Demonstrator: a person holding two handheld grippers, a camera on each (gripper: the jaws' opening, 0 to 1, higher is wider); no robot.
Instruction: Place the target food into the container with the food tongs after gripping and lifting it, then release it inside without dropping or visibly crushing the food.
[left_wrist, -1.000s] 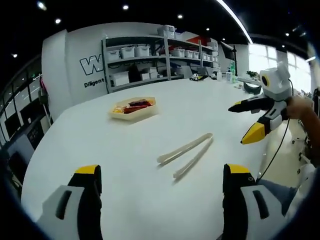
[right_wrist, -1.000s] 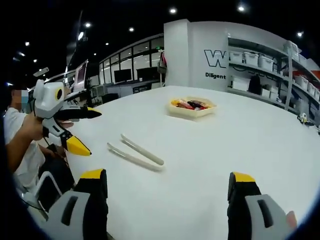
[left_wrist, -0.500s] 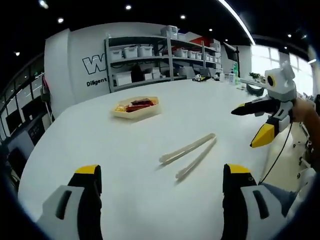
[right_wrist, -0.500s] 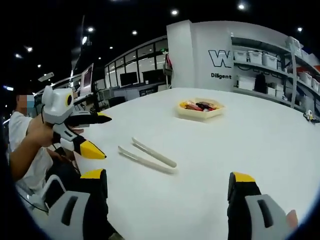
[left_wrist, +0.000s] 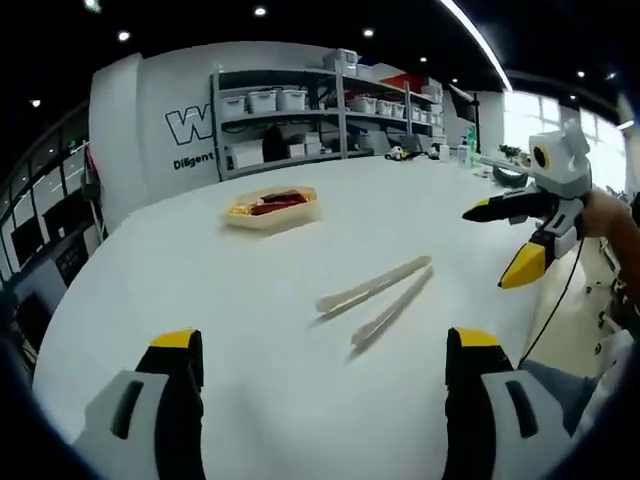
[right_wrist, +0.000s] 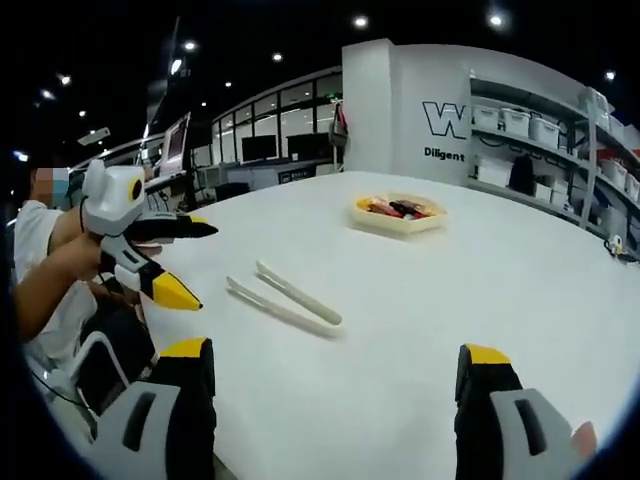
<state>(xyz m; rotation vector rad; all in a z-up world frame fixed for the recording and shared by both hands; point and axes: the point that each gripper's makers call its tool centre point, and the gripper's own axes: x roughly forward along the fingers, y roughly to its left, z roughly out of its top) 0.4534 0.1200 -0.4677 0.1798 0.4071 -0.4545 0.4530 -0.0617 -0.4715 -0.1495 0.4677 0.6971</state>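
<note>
Lying open and ungripped on the white table (left_wrist: 300, 390), cream food tongs (left_wrist: 375, 300) are seen near the food tray (left_wrist: 270, 208); both grippers' jaws are spread

Both held level, well apart. Left white, yellow-tipped claw (right_wrist: 175, 262) gaping wide, empty. Right white, yellow-tipped claw (left_wrist: 500, 245) likewise spread, gripping nothing.

Both views face tongs (left_wrist: 375, 297) from opposite sides.

Cream food tongs (left_wrist: 376, 299) lie flat, arms parted, on the white table, well apart from the food-filled container (left_wrist: 271, 207).
</note>
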